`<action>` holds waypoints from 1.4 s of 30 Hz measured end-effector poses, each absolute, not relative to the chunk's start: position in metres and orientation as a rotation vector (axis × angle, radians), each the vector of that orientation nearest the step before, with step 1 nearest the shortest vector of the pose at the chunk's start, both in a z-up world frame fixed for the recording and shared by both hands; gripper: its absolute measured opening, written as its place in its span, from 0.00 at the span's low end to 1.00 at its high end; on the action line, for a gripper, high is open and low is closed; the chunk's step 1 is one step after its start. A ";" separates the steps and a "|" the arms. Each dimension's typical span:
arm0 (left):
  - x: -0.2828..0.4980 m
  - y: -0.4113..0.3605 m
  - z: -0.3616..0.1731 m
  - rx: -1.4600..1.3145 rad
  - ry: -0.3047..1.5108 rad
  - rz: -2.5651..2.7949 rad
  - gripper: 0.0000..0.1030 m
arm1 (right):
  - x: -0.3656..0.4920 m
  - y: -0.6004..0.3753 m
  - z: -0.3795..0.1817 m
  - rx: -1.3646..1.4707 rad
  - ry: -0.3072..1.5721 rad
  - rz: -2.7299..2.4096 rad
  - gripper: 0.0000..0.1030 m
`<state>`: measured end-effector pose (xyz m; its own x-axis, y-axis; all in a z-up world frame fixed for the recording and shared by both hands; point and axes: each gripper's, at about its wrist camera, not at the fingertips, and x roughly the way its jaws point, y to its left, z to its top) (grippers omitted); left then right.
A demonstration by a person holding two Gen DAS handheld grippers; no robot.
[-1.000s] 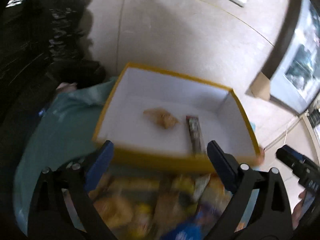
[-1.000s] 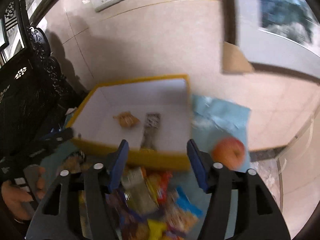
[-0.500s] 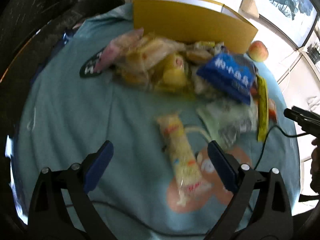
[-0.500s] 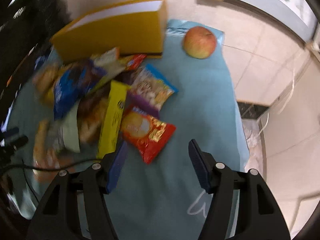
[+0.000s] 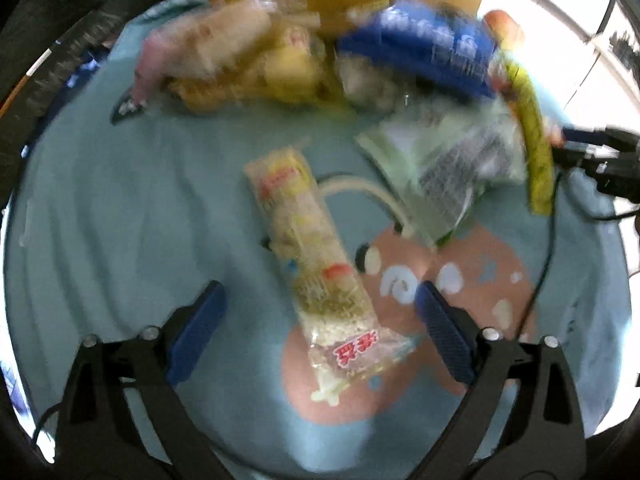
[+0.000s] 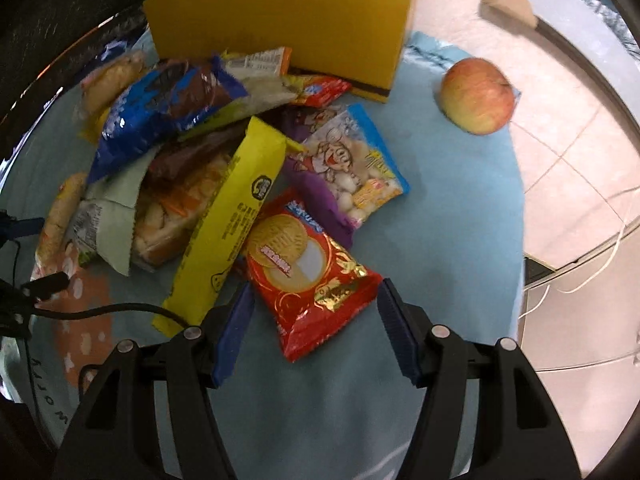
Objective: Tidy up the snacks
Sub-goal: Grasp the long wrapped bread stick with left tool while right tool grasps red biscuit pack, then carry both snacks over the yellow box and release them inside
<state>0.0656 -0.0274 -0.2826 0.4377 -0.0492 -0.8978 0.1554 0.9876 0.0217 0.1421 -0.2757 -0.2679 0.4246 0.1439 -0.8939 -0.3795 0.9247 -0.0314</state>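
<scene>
Both are spread wide with nothing pinched. The left hand-held gripper hangs over a long clear noodle packet lying a little apart from the main heap (that view is pretty blurry), bottom centre of the frame. The right hand-held gripper straddles the lower end of a red biscuit packet, with a yellow bar just left of it. The snack pile sits on a blue cloth over the worktop, the yellow box at the top, an apple upper right.
</scene>
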 end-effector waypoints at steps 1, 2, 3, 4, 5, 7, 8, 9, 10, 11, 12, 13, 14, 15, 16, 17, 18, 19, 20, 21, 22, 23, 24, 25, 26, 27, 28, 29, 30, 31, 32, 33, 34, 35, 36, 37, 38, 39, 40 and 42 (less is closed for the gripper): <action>0.064 -0.029 -0.284 0.121 1.098 -0.133 0.98 | 0.145 -0.273 -0.270 -0.259 1.093 0.336 0.63; 0.064 -0.027 -0.284 0.108 1.094 -0.142 0.98 | 0.146 -0.271 -0.272 -0.277 1.094 0.344 0.63; 0.064 -0.025 -0.283 0.101 1.095 -0.146 0.98 | 0.148 -0.269 -0.274 -0.292 1.095 0.355 0.64; 0.063 -0.025 -0.283 0.110 1.093 -0.150 0.98 | 0.150 -0.265 -0.275 -0.306 1.086 0.373 0.66; 0.062 -0.025 -0.283 0.111 1.090 -0.150 0.98 | 0.151 -0.263 -0.276 -0.316 1.067 0.383 0.66; 0.059 -0.021 -0.281 0.102 1.075 -0.145 0.89 | 0.154 -0.263 -0.277 -0.317 1.064 0.404 0.66; 0.058 -0.019 -0.281 0.100 1.066 -0.142 0.78 | 0.156 -0.265 -0.276 -0.292 1.094 0.415 0.61; 0.056 -0.016 -0.278 0.098 1.055 -0.144 0.70 | 0.161 -0.266 -0.275 -0.274 1.115 0.426 0.47; 0.055 -0.014 -0.276 0.098 1.050 -0.148 0.57 | 0.161 -0.263 -0.272 -0.283 1.134 0.445 0.33; 0.055 -0.011 -0.274 0.095 1.050 -0.151 0.47 | 0.160 -0.262 -0.271 -0.284 1.148 0.452 0.27; 0.055 -0.008 -0.273 0.088 1.053 -0.149 0.42 | 0.158 -0.263 -0.269 -0.268 1.180 0.465 0.21; 0.055 -0.004 -0.272 0.081 1.054 -0.141 0.32 | 0.155 -0.262 -0.269 -0.244 1.202 0.481 0.20; 0.057 -0.001 -0.271 0.070 1.056 -0.137 0.29 | 0.150 -0.262 -0.268 -0.214 1.228 0.499 0.20; 0.058 0.001 -0.270 0.057 1.058 -0.138 0.29 | 0.143 -0.262 -0.269 -0.179 1.273 0.530 0.20; 0.057 0.001 -0.271 0.063 1.057 -0.137 0.29 | 0.138 -0.261 -0.269 -0.160 1.305 0.557 0.23; 0.055 -0.003 -0.271 0.078 1.054 -0.134 0.29 | 0.131 -0.259 -0.269 -0.144 1.343 0.590 0.25; 0.054 -0.006 -0.271 0.096 1.047 -0.131 0.29 | 0.126 -0.257 -0.267 -0.155 1.350 0.602 0.29; 0.053 -0.007 -0.271 0.097 1.042 -0.129 0.31 | 0.122 -0.256 -0.262 -0.198 1.321 0.585 0.39; 0.053 -0.007 -0.271 0.090 1.041 -0.126 0.39 | 0.119 -0.254 -0.257 -0.257 1.278 0.552 0.46; 0.054 -0.006 -0.272 0.078 1.042 -0.129 0.47 | 0.116 -0.251 -0.249 -0.350 1.193 0.497 0.56; 0.055 -0.008 -0.273 0.081 1.044 -0.123 0.68 | 0.116 -0.248 -0.245 -0.376 1.154 0.488 0.56; 0.054 -0.009 -0.274 0.088 1.043 -0.112 0.80 | 0.118 -0.246 -0.242 -0.386 1.133 0.487 0.56; 0.056 -0.009 -0.276 0.096 1.040 -0.100 0.82 | 0.121 -0.243 -0.243 -0.390 1.130 0.486 0.56; 0.057 -0.010 -0.279 0.101 1.042 -0.095 0.85 | 0.125 -0.236 -0.246 -0.412 1.128 0.491 0.56; 0.057 -0.009 -0.279 0.099 1.034 -0.089 0.88 | 0.128 -0.231 -0.250 -0.430 1.126 0.499 0.58; 0.058 -0.008 -0.281 0.088 1.036 -0.086 0.89 | 0.131 -0.223 -0.256 -0.467 1.120 0.498 0.61; 0.059 -0.004 -0.282 0.068 1.037 -0.091 0.89 | 0.133 -0.216 -0.265 -0.519 1.116 0.495 0.61; 0.060 -0.003 -0.282 0.064 1.032 -0.101 0.88 | 0.134 -0.214 -0.268 -0.521 1.107 0.501 0.62; 0.060 -0.003 -0.282 0.077 1.030 -0.112 0.84 | 0.136 -0.216 -0.270 -0.488 1.104 0.519 0.61; 0.058 -0.005 -0.279 0.091 1.015 -0.140 0.66 | 0.144 -0.221 -0.271 -0.403 1.156 0.539 0.51; 0.056 -0.007 -0.277 0.103 1.010 -0.162 0.43 | 0.146 -0.225 -0.270 -0.369 1.172 0.539 0.46; 0.055 -0.010 -0.275 0.118 1.009 -0.183 0.30 | 0.148 -0.228 -0.269 -0.351 1.190 0.538 0.44; 0.055 -0.009 -0.273 0.113 1.017 -0.187 0.28 | 0.147 -0.229 -0.269 -0.341 1.200 0.540 0.44; 0.055 -0.006 -0.272 0.091 1.023 -0.194 0.28 | 0.145 -0.233 -0.268 -0.326 1.208 0.541 0.44; 0.055 -0.001 -0.271 0.060 1.030 -0.205 0.28 | 0.142 -0.239 -0.268 -0.311 1.217 0.540 0.44; 0.054 0.001 -0.271 0.054 1.032 -0.206 0.28 | 0.140 -0.243 -0.267 -0.294 1.223 0.533 0.44; 0.053 0.003 -0.271 0.051 1.032 -0.206 0.28 | 0.138 -0.248 -0.266 -0.264 1.229 0.524 0.44; 0.052 0.005 -0.271 0.045 1.032 -0.210 0.28 | 0.133 -0.255 -0.263 -0.241 1.231 0.517 0.44; 0.051 0.007 -0.270 0.041 1.029 -0.211 0.28 | 0.131 -0.262 -0.261 -0.198 1.233 0.502 0.44; 0.050 0.010 -0.265 0.028 1.012 -0.216 0.28 | 0.127 -0.277 -0.257 -0.126 1.230 0.466 0.44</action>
